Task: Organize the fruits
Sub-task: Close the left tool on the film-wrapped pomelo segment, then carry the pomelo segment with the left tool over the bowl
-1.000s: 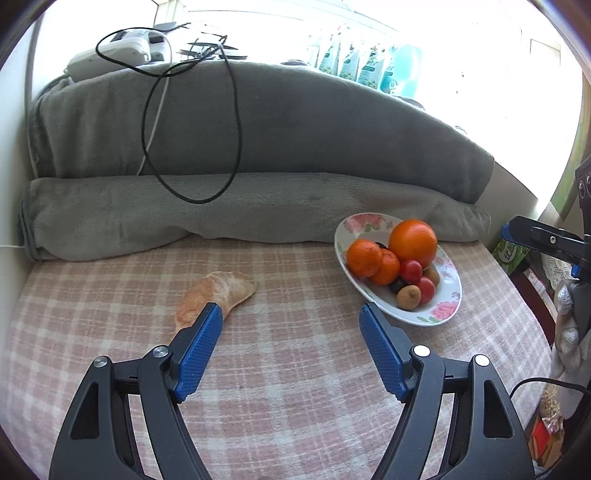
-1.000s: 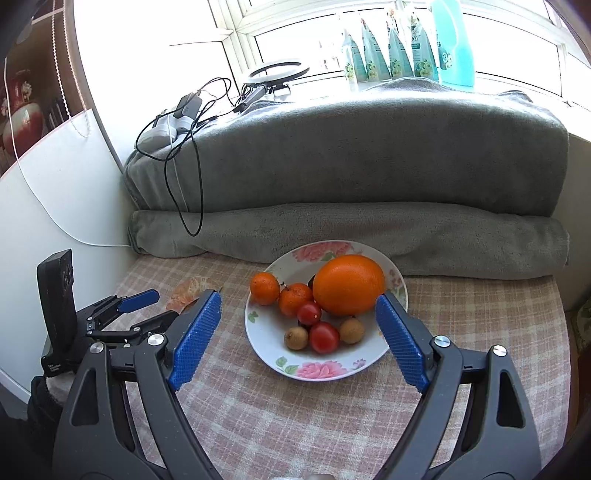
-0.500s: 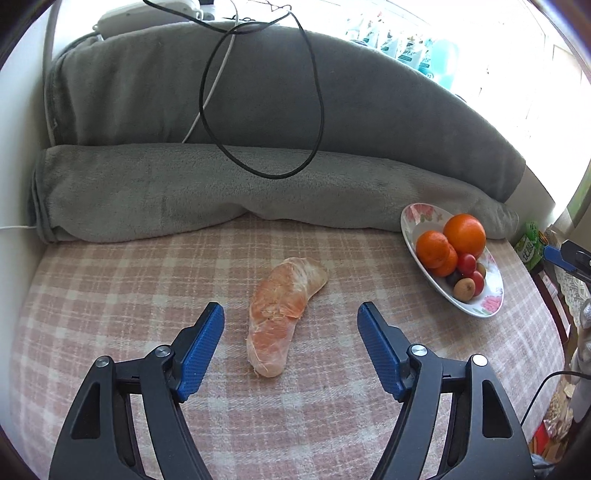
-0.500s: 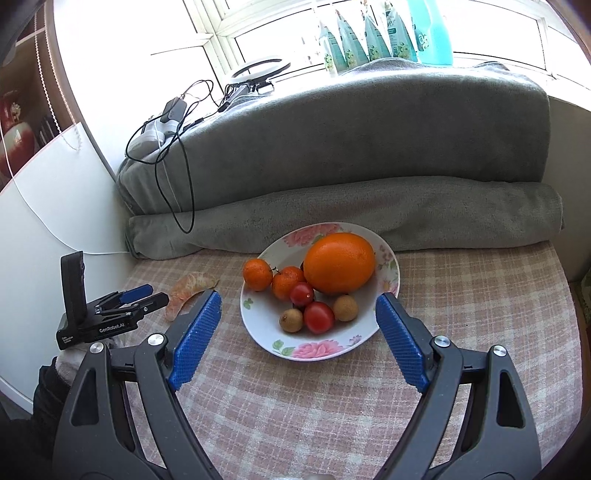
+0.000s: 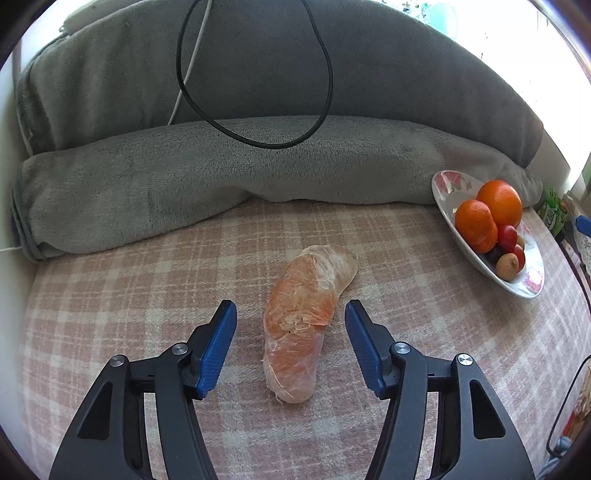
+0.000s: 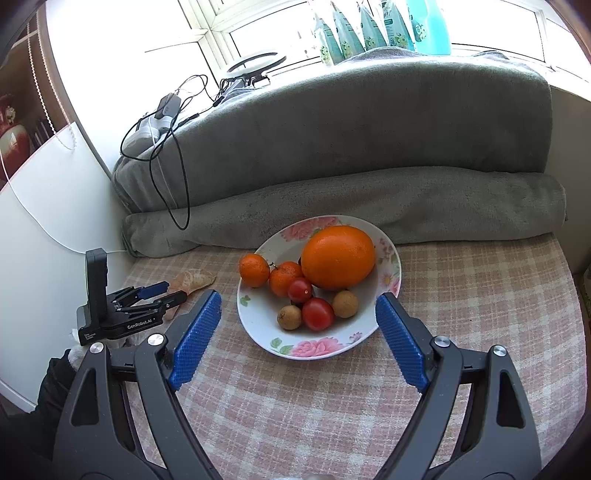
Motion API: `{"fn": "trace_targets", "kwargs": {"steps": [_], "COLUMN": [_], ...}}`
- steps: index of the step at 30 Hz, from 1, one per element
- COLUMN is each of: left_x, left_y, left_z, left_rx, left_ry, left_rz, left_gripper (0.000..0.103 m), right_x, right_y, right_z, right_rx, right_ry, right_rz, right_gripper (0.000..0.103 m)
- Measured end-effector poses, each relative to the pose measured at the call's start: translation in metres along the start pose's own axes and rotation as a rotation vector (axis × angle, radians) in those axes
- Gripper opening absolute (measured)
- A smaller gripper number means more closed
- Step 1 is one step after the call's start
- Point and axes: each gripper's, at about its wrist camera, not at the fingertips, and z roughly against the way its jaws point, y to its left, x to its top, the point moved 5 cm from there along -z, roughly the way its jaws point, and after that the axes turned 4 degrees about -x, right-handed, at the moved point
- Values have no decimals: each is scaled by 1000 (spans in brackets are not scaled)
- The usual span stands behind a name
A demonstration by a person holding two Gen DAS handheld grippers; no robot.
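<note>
A peeled orange-pink citrus segment [image 5: 304,317] lies on the checked cloth. My left gripper [image 5: 291,325] is open, its blue pads on either side of the segment, not touching it. The segment also shows in the right wrist view [image 6: 194,280], partly hidden by the left gripper [image 6: 157,293]. A floral plate [image 6: 258,325] holds a large orange [image 6: 338,256], two mandarins [image 6: 255,269], red tomatoes [image 6: 317,314] and small brown fruits. My right gripper [image 6: 297,319] is open and empty, just in front of the plate. The plate shows at the right in the left wrist view [image 5: 448,201].
Rolled grey blankets [image 5: 184,173] line the back of the checked table [image 6: 480,314]. A black cable [image 5: 258,140] hangs over them. A white wall panel [image 6: 44,206] stands at the left. Bottles [image 6: 369,26] stand on the window sill.
My left gripper has moved forward to the segment, which now lies between its pads, and its jaws have narrowed. My right gripper has barely moved.
</note>
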Motion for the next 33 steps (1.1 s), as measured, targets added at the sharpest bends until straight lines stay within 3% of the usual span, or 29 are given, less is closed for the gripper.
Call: {"fn": "trace_targets", "kwargs": {"steps": [3, 10, 18, 33], "left_x": [0, 4, 4, -9], "left_y": [-4, -12, -13, -19], "left_z": [-9, -21, -21, 32], "left_rx": [4, -13, -5, -30], "left_ry": [18, 20, 7, -58], "left_rz": [-24, -33, -17, 2], "left_gripper": [60, 39, 38, 37], "right_x": [0, -2, -4, -7], "right_y": [0, -3, -5, -6], "right_z": [0, 1, 0, 6], "right_rx": [-1, -6, -7, 2], "right_ry": [1, 8, 15, 6], "right_rz": [1, -11, -24, -34], "right_gripper": [88, 88, 88, 88]}}
